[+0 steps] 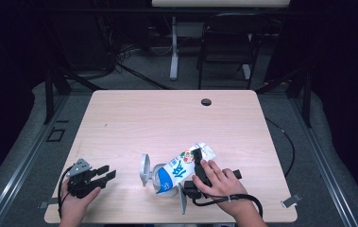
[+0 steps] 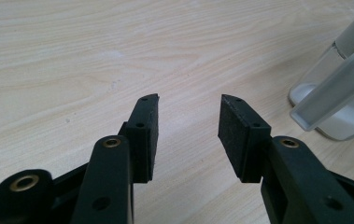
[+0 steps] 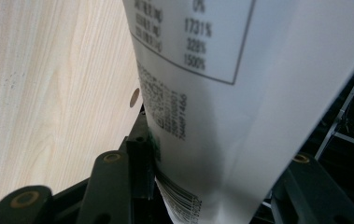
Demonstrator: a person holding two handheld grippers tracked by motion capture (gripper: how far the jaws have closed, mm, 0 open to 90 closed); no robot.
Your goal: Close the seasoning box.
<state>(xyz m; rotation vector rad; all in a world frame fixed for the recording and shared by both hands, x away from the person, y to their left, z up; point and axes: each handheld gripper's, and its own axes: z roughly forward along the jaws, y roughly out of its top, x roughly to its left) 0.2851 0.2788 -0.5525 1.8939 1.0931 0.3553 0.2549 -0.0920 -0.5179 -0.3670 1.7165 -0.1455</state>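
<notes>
A white and blue carton (image 1: 182, 168) is tilted over, its lower end leaning into a clear cup (image 1: 163, 185) near the table's front edge. My right gripper (image 1: 197, 165) is shut on the carton's upper part, with a hand wrapped over it. In the right gripper view the printed carton wall (image 3: 240, 93) sits between the jaws, and the left pad (image 3: 143, 154) presses on it. My left gripper (image 1: 108, 171) rests low at the front left, open with nothing between its pads. In the left gripper view the gripper (image 2: 188, 109) is over bare wood and the clear cup (image 2: 338, 112) stands off to the right.
The light wooden table (image 1: 167, 118) has a dark round hole (image 1: 206, 102) near its far edge. Grey curved pieces (image 1: 144, 169) stand beside the cup. A black cable (image 1: 242, 198) trails from the right gripper. A chair (image 1: 226, 42) and desk legs stand beyond the table.
</notes>
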